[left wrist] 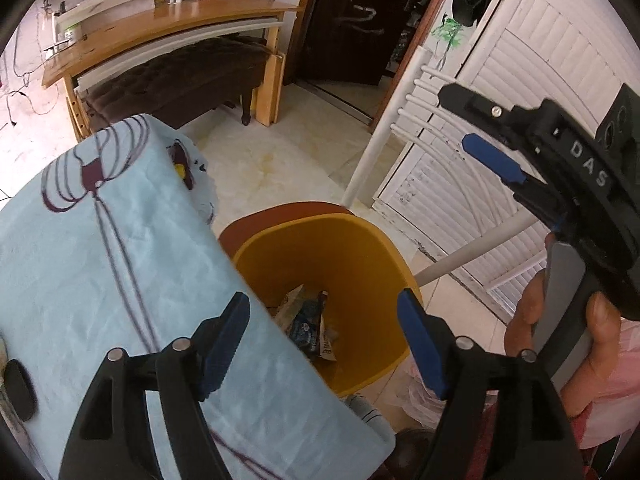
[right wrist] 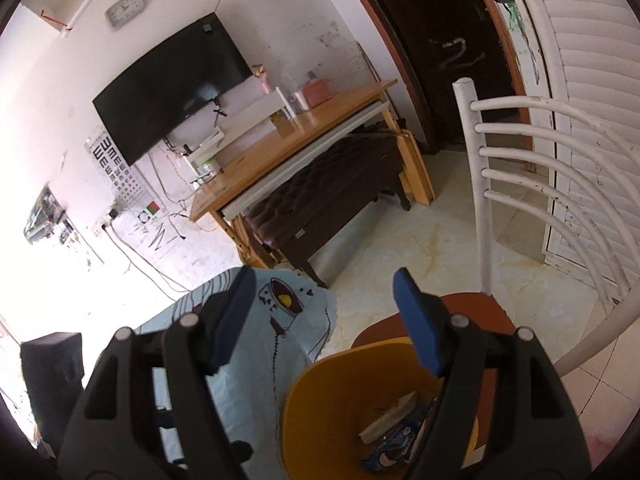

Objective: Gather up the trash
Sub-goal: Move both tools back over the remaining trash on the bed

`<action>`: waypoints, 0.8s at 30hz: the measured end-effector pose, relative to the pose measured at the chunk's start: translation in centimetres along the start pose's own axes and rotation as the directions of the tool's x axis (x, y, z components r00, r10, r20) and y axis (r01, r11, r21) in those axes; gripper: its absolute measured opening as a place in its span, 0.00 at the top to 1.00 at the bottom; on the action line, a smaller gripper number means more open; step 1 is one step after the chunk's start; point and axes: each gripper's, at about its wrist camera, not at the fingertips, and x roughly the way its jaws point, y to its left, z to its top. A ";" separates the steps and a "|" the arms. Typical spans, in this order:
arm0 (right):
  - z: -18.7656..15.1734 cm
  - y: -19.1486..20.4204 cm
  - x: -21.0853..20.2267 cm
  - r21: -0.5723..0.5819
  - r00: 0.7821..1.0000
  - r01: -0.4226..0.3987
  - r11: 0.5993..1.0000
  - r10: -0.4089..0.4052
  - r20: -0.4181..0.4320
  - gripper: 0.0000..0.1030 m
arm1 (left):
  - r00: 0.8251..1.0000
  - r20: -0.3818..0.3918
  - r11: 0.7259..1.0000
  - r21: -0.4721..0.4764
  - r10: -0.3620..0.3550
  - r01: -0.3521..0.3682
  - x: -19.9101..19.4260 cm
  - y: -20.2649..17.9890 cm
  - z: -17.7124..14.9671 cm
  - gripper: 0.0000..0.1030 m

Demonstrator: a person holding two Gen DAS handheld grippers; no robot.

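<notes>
A yellow bin [left wrist: 360, 256] stands on a chair seat beside the table, with crumpled wrappers [left wrist: 308, 320] at its bottom. My left gripper [left wrist: 320, 340] is open and empty, held above the bin's near side and the table edge. The right gripper [left wrist: 472, 132] appears in the left wrist view at upper right, held in a hand, its blue pads apart. In the right wrist view my right gripper [right wrist: 324, 324] is open and empty above the bin [right wrist: 320, 400], where the wrappers [right wrist: 392, 432] show.
A table with a light blue patterned cloth [left wrist: 100, 260] lies left of the bin. A white chair back [right wrist: 520, 160] rises behind the bin. A wooden desk [right wrist: 300, 140] with a brown bench under it stands across the floor. A pink bag [left wrist: 612, 392] is at the right.
</notes>
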 end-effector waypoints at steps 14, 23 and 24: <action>-1.1 3.7 0.9 -0.086 0.999 -0.034 0.996 0.031 -0.030 0.24 | 0.993 0.094 0.995 -0.072 0.077 -0.071 -5.2 5.3 -0.6 0.30; -2.4 7.5 1.8 -0.169 0.995 -0.083 0.982 0.072 -0.072 0.24 | 0.972 0.151 0.977 -0.148 0.179 -0.156 -9.7 11.1 -1.4 0.27; -2.5 7.9 1.9 -0.176 0.994 -0.090 0.980 0.077 -0.077 0.24 | 0.970 0.155 0.974 -0.154 0.187 -0.164 -10.2 11.7 -1.6 0.27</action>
